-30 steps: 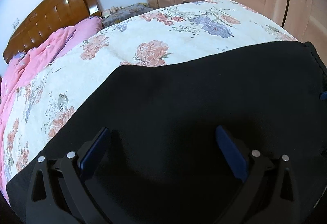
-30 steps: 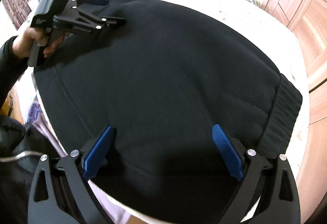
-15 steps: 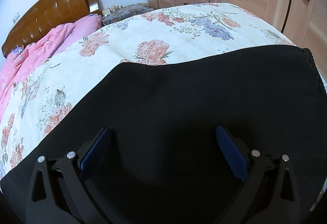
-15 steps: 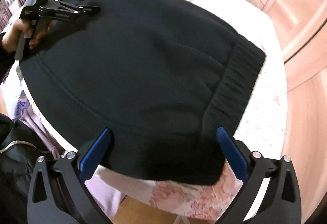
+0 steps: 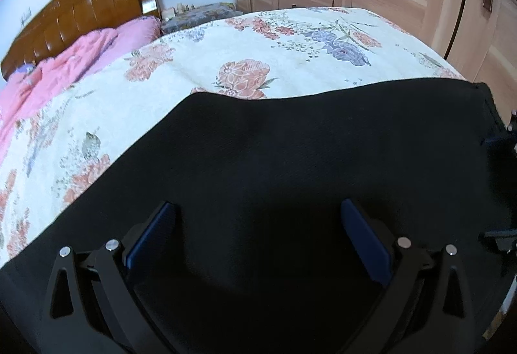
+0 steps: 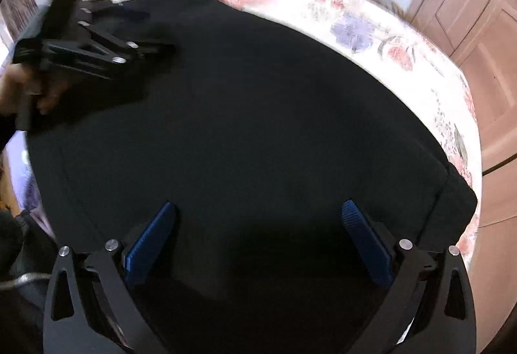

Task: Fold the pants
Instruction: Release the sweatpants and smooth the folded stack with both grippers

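1. Pants [image 6: 258, 134] spread flat on floral bedspread [image 5: 290, 50], filling lower frame, smoothed for folding.
2. Left gripper [image 6: 155, 31] upper left, tongs wide, gripping nothing.
3. Right gripper [image 6: 258, 231] bottom centre, tongs wide, hovering empty.

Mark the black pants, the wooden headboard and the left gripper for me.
black pants [image 6: 258, 134]: right wrist view, middle of the flat fabric.
wooden headboard [image 5: 84, 8]: left wrist view, its panelled front.
left gripper [image 6: 158, 31]: right wrist view, between its fingertips over the pants.
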The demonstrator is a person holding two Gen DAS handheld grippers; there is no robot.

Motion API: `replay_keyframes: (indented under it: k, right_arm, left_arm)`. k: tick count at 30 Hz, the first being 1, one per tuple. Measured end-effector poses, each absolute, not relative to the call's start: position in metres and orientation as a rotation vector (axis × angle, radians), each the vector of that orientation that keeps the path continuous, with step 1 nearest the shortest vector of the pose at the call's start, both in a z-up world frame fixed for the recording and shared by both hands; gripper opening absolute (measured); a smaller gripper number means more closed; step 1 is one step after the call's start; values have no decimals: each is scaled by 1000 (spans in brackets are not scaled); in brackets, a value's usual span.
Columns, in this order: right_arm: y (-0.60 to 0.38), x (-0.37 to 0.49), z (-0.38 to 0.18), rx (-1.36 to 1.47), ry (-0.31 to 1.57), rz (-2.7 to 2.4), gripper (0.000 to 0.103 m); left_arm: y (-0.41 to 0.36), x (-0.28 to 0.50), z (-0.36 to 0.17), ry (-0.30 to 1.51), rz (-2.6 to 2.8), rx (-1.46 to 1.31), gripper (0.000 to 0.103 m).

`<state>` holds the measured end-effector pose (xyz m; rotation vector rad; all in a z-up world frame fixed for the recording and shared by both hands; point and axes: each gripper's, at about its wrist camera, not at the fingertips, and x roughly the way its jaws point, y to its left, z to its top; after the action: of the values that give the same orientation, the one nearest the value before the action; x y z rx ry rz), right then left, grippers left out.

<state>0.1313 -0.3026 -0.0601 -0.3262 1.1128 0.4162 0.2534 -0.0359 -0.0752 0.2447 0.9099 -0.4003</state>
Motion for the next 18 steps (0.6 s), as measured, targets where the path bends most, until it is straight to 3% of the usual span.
replay_keyframes:
  k: [6,10,18]
  right_arm:
    - [-318,111,-46,-326,1149,388,98]
    - [-313,137,-25,-294,1025,319,98]
    - [-311,187,-52,-299,1042,343,98]
  left_arm:
    - [-36,252,-76,901,-397,244,102]
    - [-37,251,-75,893,-388,254,102]
    - [-35,252,-76,901,-396,239,102]
